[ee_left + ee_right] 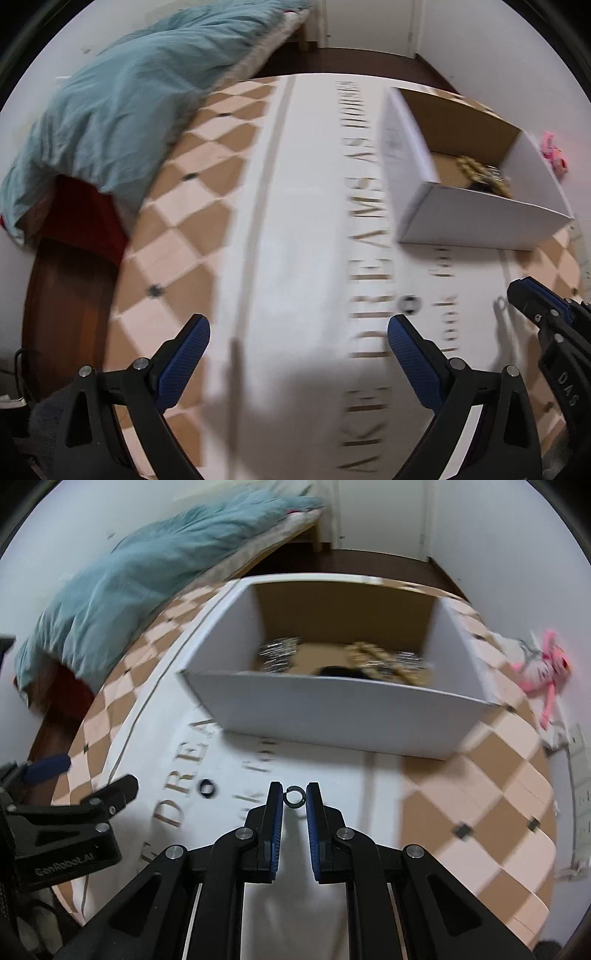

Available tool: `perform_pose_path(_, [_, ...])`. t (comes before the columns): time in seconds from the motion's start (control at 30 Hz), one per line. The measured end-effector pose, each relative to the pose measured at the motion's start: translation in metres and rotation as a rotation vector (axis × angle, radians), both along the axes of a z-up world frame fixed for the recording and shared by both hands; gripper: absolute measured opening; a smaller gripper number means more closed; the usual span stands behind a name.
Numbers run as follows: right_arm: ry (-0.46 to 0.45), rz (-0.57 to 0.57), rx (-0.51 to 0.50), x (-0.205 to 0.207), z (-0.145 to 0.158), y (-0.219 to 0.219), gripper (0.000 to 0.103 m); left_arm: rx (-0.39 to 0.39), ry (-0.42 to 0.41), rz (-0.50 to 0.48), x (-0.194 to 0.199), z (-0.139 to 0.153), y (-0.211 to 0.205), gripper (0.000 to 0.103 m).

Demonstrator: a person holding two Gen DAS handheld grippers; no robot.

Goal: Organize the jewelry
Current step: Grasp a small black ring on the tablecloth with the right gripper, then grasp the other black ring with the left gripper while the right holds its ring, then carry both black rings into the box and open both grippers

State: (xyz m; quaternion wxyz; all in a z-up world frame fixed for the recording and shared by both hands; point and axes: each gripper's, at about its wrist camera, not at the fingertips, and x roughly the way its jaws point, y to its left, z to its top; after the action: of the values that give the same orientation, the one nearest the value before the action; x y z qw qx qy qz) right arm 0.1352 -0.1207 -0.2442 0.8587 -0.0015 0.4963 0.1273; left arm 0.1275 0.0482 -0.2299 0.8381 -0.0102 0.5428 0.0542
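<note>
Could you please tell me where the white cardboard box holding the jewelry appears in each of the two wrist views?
Left wrist view: the white cardboard box sits at the upper right, seen corner-on, beyond the open left gripper.
Right wrist view: the box fills the upper centre, straight ahead of the right gripper, which is shut on a small dark ring.
Shared landmark: the teal blanket at the upper left.

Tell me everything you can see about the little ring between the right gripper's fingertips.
The ring is a small dark hoop, metallic-looking, with a gap at its top. It sits between the tips of the right gripper, whose fingers are closed against its sides, just above the white cloth, in front of the cardboard box.
</note>
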Motion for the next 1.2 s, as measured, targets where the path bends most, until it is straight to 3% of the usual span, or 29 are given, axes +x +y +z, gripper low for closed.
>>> perform_pose_path(0.27, [0.010,-0.145,0.011,-0.002,0.005,-0.061,0.013,-0.026,-0.014,-0.066,0.007,-0.009,-0.040,0.097])
perform_pose_path(0.33, [0.014,-0.161,0.016,-0.004,0.003,-0.071,0.013,-0.017,-0.024,-0.082,0.006,-0.008,-0.046,0.092])
perform_pose_path(0.43, [0.017,-0.175,0.019,-0.003,0.002,-0.079,0.013,-0.014,-0.024,-0.097,0.006,-0.009,-0.051,0.078])
perform_pose_path(0.53, [0.021,-0.179,0.024,-0.002,0.000,-0.080,0.013,-0.020,-0.016,-0.107,0.006,-0.011,-0.054,0.056])
perform_pose_path(0.57, [0.022,-0.180,0.024,-0.002,0.000,-0.080,0.013,-0.029,-0.011,-0.113,0.006,-0.012,-0.054,0.042])
perform_pose_path(0.6, [0.022,-0.179,0.025,-0.002,0.000,-0.079,0.013,-0.043,-0.018,-0.117,0.005,-0.012,-0.054,0.035])
perform_pose_path(0.87, [0.022,-0.185,0.025,-0.002,0.001,-0.080,0.013,-0.055,-0.033,-0.133,0.010,-0.012,-0.057,0.011])
perform_pose_path(1.2, [-0.007,-0.174,0.040,-0.005,0.018,-0.079,0.013,-0.088,-0.069,-0.151,0.005,0.001,-0.062,0.010])
